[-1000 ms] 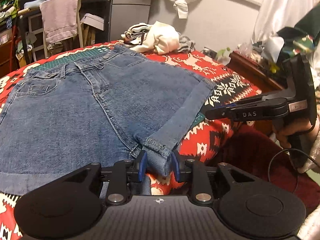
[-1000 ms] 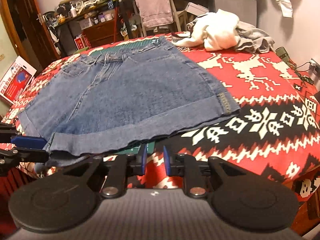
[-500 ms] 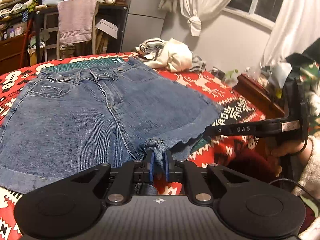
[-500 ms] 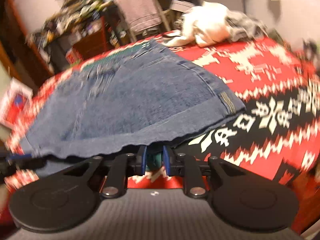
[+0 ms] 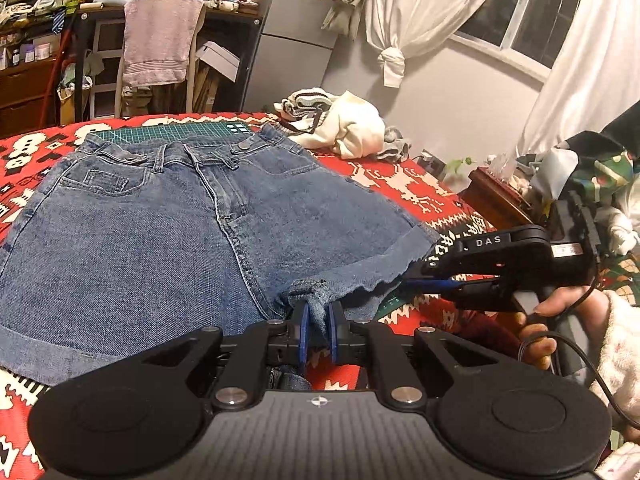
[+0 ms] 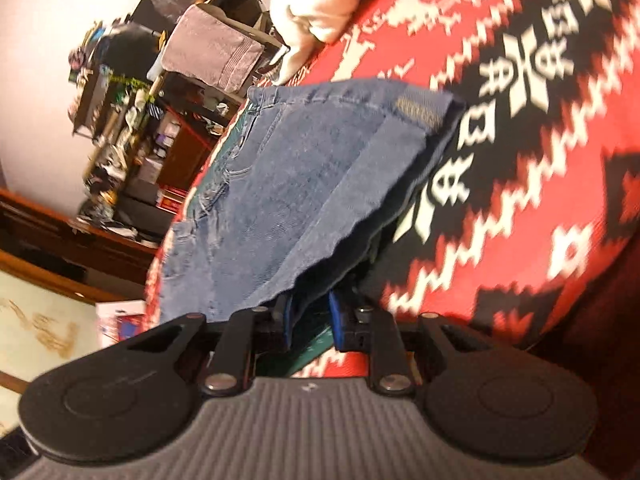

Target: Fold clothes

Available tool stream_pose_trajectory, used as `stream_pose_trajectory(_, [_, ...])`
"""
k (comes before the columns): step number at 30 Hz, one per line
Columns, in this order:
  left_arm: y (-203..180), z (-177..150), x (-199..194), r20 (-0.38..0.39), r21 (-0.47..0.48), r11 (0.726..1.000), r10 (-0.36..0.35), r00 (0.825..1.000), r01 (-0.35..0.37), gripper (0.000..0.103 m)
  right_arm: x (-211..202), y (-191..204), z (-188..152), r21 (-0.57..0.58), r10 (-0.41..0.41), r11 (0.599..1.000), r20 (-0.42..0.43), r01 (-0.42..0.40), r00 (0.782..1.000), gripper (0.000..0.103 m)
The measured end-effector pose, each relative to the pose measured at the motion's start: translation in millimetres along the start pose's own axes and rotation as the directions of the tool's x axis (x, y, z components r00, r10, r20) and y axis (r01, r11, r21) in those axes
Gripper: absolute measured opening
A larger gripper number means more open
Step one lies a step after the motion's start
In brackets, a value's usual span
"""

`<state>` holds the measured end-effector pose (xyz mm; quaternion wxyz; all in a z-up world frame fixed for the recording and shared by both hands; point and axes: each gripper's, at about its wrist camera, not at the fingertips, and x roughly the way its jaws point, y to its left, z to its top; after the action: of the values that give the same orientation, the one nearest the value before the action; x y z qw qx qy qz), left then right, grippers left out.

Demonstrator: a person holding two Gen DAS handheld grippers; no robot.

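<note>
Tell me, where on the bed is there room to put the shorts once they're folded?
Bare blanket lies right of the denim shorts, between them and the wooden nightstand. The far edge is crowded by the clothes pile; the green mat peeks out beyond the waistband.

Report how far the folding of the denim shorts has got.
Done: the denim shorts lie spread flat, waistband away, on the patterned blanket. In hand: the left gripper pinches the crotch fabric; the right gripper sits at the leg hem, which is lifted off the blanket, its grip unclear. Left: no fold laid yet, and the heap of clothes behind lies untouched.
</note>
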<state>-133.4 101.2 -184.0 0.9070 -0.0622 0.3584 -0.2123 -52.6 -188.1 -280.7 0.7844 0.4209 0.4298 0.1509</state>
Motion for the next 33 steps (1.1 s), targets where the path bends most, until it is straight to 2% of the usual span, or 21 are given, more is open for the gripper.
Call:
stream_pose_trajectory(1, [0, -1, 0, -0.004, 0.002, 1.0, -0.001, 1.0, 0.001, 0.01, 3, -2, 0, 0.014, 0.008, 1.0, 0.003, -0.008, 1.0, 0.022])
stream_pose_trajectory(2, [-1, -1, 1, -0.007, 0.004, 1.0, -0.002, 1.0, 0.002, 0.01, 6, -3, 1, 0.026, 0.015, 1.0, 0.005, -0.015, 1.0, 0.016])
stream_pose_trajectory(3, [-1, -2, 1, -0.011, 0.006, 1.0, -0.003, 1.0, 0.003, 0.01, 8, -4, 1, 0.024, 0.008, 1.0, 0.01, -0.008, 1.0, 0.002])
stream_pose_trajectory(9, [-5, -7, 5, -0.044, 0.038, 0.999, 0.0, 0.999, 0.002, 0.01, -1, 10, -11, -0.129, -0.052, 0.99, 0.031, 0.056, 0.998, 0.001])
stream_pose_trajectory(13, [-12, -16, 13, -0.09, 0.11, 0.994, 0.022, 0.996, -0.012, 0.01, 1, 5, -12, -0.112, -0.053, 0.992, 0.019, 0.054, 0.998, 0.002])
stream_pose_trajectory(16, [-15, -22, 14, -0.111, 0.151, 0.988, 0.038, 0.993, -0.021, 0.01, -7, 1, -10, -0.1, -0.051, 0.993, 0.032, 0.054, 0.998, 0.007])
stream_pose_trajectory(21, [-9, -28, 12, -0.121, 0.128, 0.991, 0.04, 0.992, -0.024, 0.008, -32, -1, -1, -0.156, -0.119, 0.978, 0.126, 0.139, 0.985, 0.009])
stream_pose_trajectory(25, [-9, -28, 12, -0.124, 0.127, 0.992, 0.04, 0.991, -0.024, 0.008, -45, -5, 20, -0.178, -0.163, 0.963, 0.215, 0.203, 0.963, 0.009])
stream_pose_trajectory(30, [-10, -28, 13, -0.126, 0.124, 0.992, 0.041, 0.991, -0.025, 0.008, -49, -3, 46, -0.31, -0.265, 0.879, 0.312, 0.361, 0.912, 0.028])
stream_pose_trajectory(33, [-8, -28, 14, -0.131, 0.112, 0.994, 0.037, 0.991, -0.022, 0.009, -45, -1, 55, -0.382, -0.285, 0.832, 0.327, 0.402, 0.901, 0.029])
